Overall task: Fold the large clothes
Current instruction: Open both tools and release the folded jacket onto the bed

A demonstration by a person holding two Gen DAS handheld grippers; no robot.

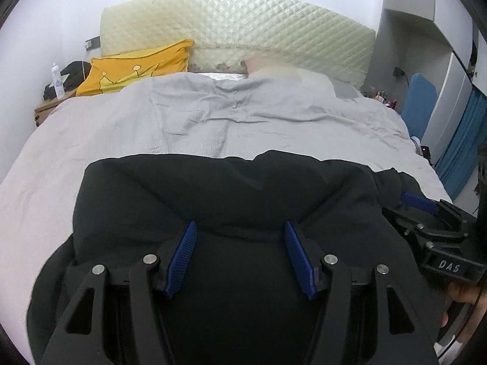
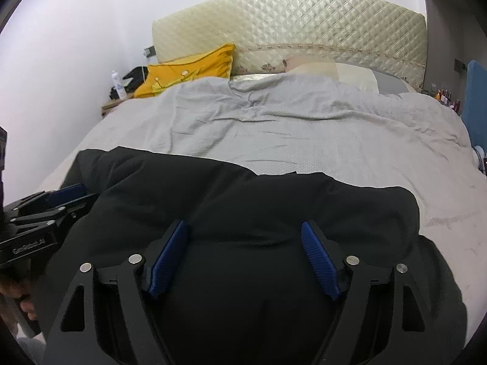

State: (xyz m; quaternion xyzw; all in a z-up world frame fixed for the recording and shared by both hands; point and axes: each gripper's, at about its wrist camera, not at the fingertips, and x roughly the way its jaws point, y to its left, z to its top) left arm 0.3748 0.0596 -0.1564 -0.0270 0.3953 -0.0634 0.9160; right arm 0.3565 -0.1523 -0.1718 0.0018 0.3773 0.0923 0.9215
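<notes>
Grey bed (image 1: 121,140) carries my soft, bulky black garment (image 1: 231,188).
Both hand-held grippers, left (image 1: 240,252) and right (image 2: 243,252), gape empty over it; I'd pinch its near hem.

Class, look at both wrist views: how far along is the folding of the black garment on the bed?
Done: the black garment lies on the grey bedspread, its far edge rounded like a fold. In hand: nothing; the left gripper and right gripper stand open over it. Left: probably further folds; how many layers it has cannot be told.
</notes>
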